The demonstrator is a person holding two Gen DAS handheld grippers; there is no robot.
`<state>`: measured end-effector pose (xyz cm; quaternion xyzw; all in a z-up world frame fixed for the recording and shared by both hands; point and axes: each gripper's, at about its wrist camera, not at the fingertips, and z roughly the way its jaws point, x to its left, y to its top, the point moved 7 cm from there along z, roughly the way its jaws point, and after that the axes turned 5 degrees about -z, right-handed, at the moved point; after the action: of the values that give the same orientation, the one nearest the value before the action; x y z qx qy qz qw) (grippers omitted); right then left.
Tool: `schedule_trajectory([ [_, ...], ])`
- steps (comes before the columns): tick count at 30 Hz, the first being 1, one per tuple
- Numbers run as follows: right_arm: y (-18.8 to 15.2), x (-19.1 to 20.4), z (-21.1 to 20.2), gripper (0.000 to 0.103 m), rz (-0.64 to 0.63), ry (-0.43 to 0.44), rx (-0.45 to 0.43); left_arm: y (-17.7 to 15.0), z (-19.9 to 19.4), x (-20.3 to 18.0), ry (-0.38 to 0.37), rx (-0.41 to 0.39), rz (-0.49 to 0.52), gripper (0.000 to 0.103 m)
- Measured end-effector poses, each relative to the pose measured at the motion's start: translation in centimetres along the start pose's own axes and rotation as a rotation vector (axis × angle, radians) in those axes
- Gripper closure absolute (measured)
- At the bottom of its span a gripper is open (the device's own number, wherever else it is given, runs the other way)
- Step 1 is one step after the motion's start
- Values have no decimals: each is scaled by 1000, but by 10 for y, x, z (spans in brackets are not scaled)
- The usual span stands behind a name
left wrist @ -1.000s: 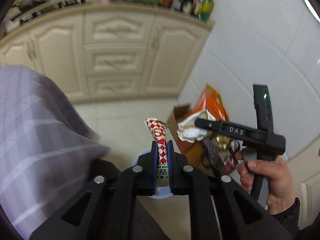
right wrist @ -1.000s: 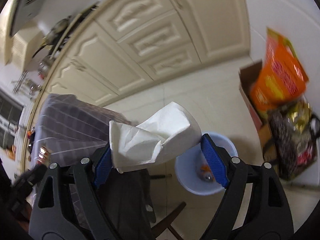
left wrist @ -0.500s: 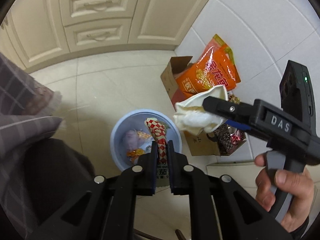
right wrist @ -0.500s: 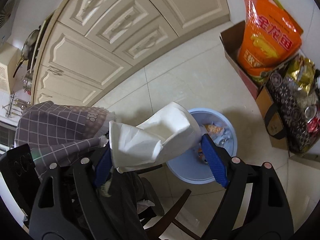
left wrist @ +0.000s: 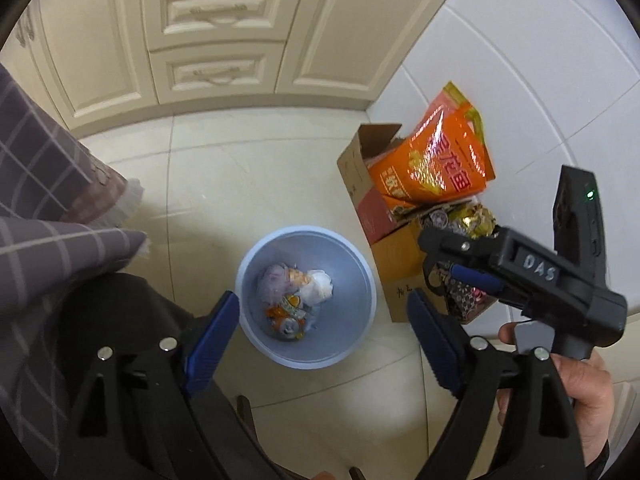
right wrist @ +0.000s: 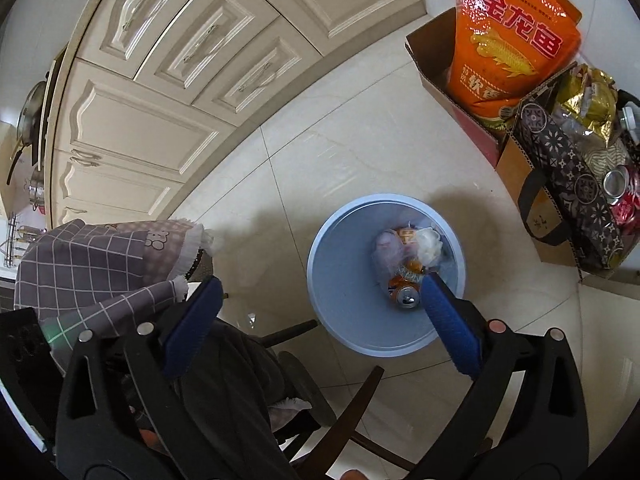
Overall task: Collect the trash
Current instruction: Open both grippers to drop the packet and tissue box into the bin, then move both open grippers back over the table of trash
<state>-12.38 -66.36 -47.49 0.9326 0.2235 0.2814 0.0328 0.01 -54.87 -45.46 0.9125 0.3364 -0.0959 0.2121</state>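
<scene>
A round light-blue bin (left wrist: 352,336) stands on the pale floor tiles, also in the right wrist view as the bin (right wrist: 344,304). Inside lie a crumpled white tissue (left wrist: 318,286), wrappers and a drink can (right wrist: 407,295). My left gripper (left wrist: 320,326) hangs above the bin, its jaws opening with nothing between them. My right gripper (right wrist: 320,314) is held over the bin's left rim, jaws opening and empty. In the left wrist view the right gripper (left wrist: 460,256) shows at the right, held by a hand (left wrist: 576,384).
A cardboard box (left wrist: 356,176) with an orange bag (left wrist: 436,156) stands right of the bin, next to a patterned bag of cans (right wrist: 576,184). Cream cabinets (left wrist: 216,32) line the far wall. A checked cloth (right wrist: 92,264) and a dark chair (right wrist: 352,408) lie below left.
Both grippers sank toward the bin and let go: the red-and-white wrapper left the left jaws, the white tissue left the right jaws and now lies in the bin. Both jaws went wide.
</scene>
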Motion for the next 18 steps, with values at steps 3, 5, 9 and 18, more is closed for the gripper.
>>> schedule_trajectory([
  [3,0,5,-3,6,-20,-8,-5,3,-18,-3,8,-43,9,17],
  [5,0,11,-4,6,-35,-14,-7,6,-31,-5,-5,-69,11,17],
  [9,1,22,-10,6,-59,-14,-17,9,-54,-9,-13,-116,16,17],
  [18,10,65,-44,6,-135,17,-84,16,-120,-24,22,-277,73,17],
])
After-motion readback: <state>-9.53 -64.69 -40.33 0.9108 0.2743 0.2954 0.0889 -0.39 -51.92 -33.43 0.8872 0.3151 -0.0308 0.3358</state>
